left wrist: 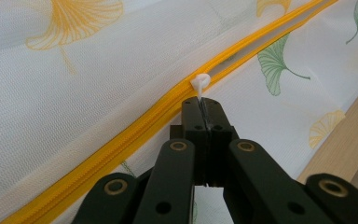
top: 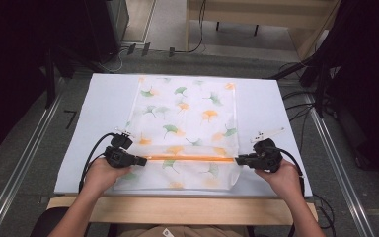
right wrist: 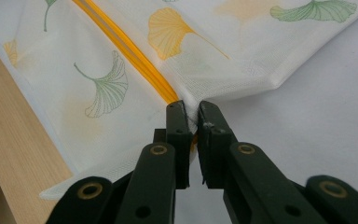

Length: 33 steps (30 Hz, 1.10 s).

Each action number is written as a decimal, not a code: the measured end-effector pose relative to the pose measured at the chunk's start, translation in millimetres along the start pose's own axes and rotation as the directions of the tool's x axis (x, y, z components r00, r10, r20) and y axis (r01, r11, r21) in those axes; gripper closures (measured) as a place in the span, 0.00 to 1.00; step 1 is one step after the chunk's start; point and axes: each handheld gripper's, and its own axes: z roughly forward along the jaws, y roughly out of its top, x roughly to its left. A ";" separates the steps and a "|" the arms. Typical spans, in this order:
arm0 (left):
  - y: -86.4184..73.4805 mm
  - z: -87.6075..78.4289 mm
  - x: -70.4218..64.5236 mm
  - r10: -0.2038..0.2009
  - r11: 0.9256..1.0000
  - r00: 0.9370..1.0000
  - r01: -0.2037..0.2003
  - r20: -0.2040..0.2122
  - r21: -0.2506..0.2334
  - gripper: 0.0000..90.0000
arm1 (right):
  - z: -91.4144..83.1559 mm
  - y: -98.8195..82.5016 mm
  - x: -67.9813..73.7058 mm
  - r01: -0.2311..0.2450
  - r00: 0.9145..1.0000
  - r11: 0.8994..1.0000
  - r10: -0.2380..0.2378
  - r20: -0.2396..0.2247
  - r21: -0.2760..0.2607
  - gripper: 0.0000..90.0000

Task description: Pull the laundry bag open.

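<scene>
A white mesh bag (top: 187, 118) printed with green and orange ginkgo leaves lies flat on the table, with an orange zipper (top: 192, 158) running across its near part. My left gripper (top: 142, 160) is at the zipper's left end, shut on the white zipper pull (left wrist: 200, 84); its jaws meet just below the pull's loop. The zipper (left wrist: 121, 140) runs diagonally past it. My right gripper (top: 239, 160) is at the zipper's right end, shut on the bag's edge (right wrist: 193, 122), the cloth bunched between its jaws. The zipper (right wrist: 126, 51) leads away from them.
A white mat (top: 103, 113) covers the table under the bag. A wooden table edge (top: 177, 207) runs along the near side. Cables (top: 306, 108) and dark stands crowd the floor at the right and back left. Metal rails (top: 24, 158) flank the table.
</scene>
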 end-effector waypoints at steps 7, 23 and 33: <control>0.5 0.4 0.9 0.006 1.000 1.000 -0.006 -0.001 0.008 1.00 | 1.1 -0.1 -0.6 0.001 1.000 1.000 -0.001 0.000 0.000 0.95; -2.9 -3.6 6.2 0.008 1.000 1.000 -0.008 -0.019 0.015 1.00 | 0.7 -0.5 -1.5 -0.001 1.000 1.000 0.001 -0.005 0.005 0.95; -16.0 -21.5 21.6 -0.026 1.000 0.999 0.026 -0.044 -0.002 1.00 | 1.9 -0.5 -2.4 0.005 1.000 1.000 -0.005 -0.002 0.006 0.95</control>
